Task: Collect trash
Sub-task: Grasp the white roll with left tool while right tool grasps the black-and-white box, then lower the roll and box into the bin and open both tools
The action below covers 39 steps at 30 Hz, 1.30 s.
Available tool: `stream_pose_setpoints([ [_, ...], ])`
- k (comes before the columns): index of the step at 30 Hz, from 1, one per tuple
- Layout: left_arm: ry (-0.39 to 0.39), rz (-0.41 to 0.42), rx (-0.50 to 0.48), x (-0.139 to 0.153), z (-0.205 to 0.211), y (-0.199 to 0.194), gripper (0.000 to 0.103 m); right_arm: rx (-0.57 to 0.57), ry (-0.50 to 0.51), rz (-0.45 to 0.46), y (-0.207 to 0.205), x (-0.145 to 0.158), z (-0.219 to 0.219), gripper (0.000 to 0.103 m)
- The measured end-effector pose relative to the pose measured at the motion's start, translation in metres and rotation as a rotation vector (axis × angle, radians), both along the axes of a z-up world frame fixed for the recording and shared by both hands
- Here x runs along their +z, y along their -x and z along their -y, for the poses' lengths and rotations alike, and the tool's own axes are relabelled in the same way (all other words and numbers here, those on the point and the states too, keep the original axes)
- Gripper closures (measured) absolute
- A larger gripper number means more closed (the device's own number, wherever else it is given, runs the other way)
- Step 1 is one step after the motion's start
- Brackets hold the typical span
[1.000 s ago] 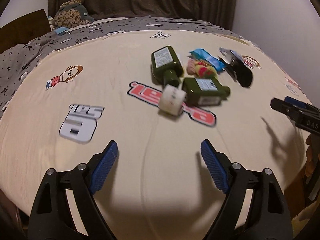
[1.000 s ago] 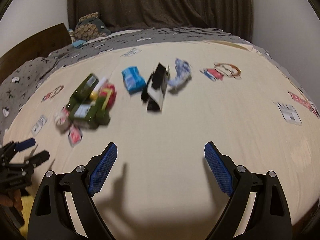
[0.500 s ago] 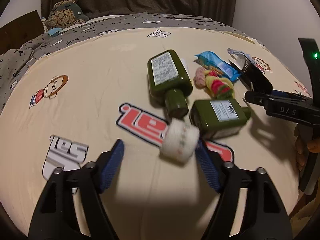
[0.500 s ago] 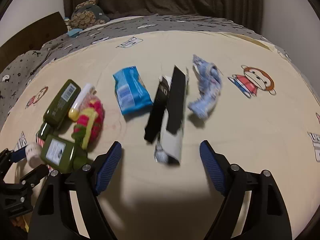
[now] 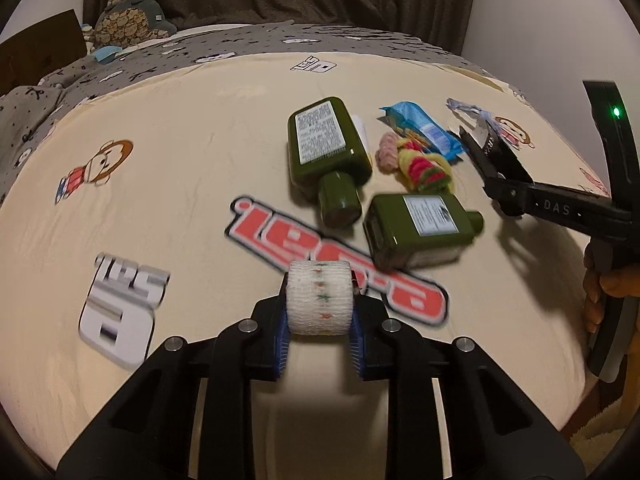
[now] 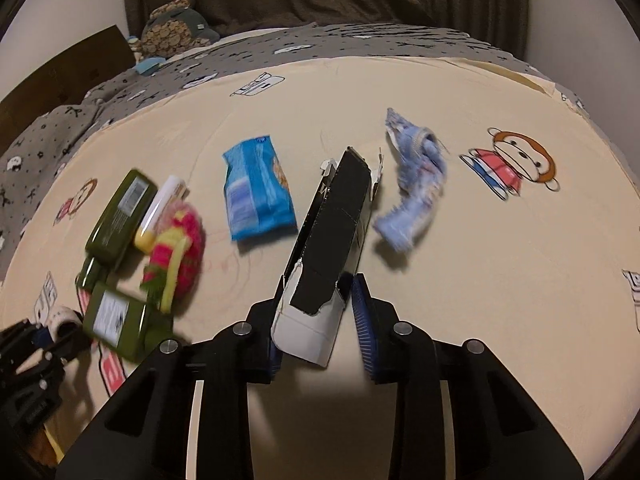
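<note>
Left wrist view: left gripper [image 5: 320, 320] closing on white gauze roll [image 5: 319, 298], near green bottles [image 5: 420, 232]; right gripper [image 6: 320, 316] closing around torn black carton [image 6: 326, 256], both for collecting.

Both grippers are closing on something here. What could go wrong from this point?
The left gripper is closing on the white roll near its fingertips, so it may squirt out. The right gripper is closing on the torn black carton at one end; the long, flimsy carton could crumple or swing into the blue packet.
</note>
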State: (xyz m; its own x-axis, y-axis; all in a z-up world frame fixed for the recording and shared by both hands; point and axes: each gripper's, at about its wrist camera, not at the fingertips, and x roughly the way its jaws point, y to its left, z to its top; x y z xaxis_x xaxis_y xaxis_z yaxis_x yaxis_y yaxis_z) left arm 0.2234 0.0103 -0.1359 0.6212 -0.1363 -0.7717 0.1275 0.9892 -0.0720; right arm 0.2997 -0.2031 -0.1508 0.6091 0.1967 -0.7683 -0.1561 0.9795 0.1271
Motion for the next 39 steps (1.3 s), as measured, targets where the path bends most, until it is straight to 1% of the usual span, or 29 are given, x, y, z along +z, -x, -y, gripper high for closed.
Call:
stream_pose_setpoints([
  [6, -0.005, 0.0, -0.02, 0.002, 0.01, 0.043, 0.08, 0.055, 0.027, 0.034, 0.06, 0.0, 0.004, 0.072],
  [9, -0.017, 0.016, -0.037, 0.004, 0.018, 0.072, 0.08, 0.083, 0.019, 0.056, 0.095, 0.004, 0.007, 0.073],
  [10, -0.02, 0.025, -0.044, 0.006, 0.02, 0.082, 0.08, 0.094, 0.018, 0.071, 0.112, 0.006, 0.009, 0.073],
  [16, -0.009, 0.062, -0.074, 0.016, 0.029, 0.135, 0.08, 0.13, -0.015, 0.114, 0.178, 0.015, 0.018, 0.073],
  [20, 0.006, 0.068, -0.105, 0.017, 0.036, 0.165, 0.08, 0.147, -0.032, 0.114, 0.216, 0.013, 0.023, 0.073],
  [23, 0.017, 0.062, -0.124, 0.014, 0.041, 0.182, 0.08, 0.135, -0.037, 0.104, 0.238, 0.007, 0.026, 0.073],
  [26, 0.024, 0.043, -0.143, 0.006, 0.046, 0.197, 0.08, 0.131, -0.062, 0.078, 0.258, -0.003, 0.029, 0.073],
  [30, 0.031, -0.015, -0.179, -0.016, 0.053, 0.213, 0.08, 0.132, -0.058, 0.037, 0.282, -0.017, 0.029, 0.073],
  [33, 0.021, -0.071, -0.201, -0.036, 0.058, 0.215, 0.08, 0.138, -0.07, 0.008, 0.291, -0.026, 0.029, 0.072],
  [34, 0.015, -0.1, -0.206, -0.048, 0.059, 0.216, 0.08, 0.138, -0.081, -0.001, 0.292, -0.028, 0.03, 0.072],
  [36, 0.015, -0.129, -0.211, -0.059, 0.06, 0.219, 0.08, 0.139, -0.093, -0.025, 0.295, -0.035, 0.03, 0.072],
  [39, 0.02, -0.166, -0.214, -0.074, 0.061, 0.221, 0.08, 0.145, -0.083, -0.056, 0.299, -0.047, 0.025, 0.072],
])
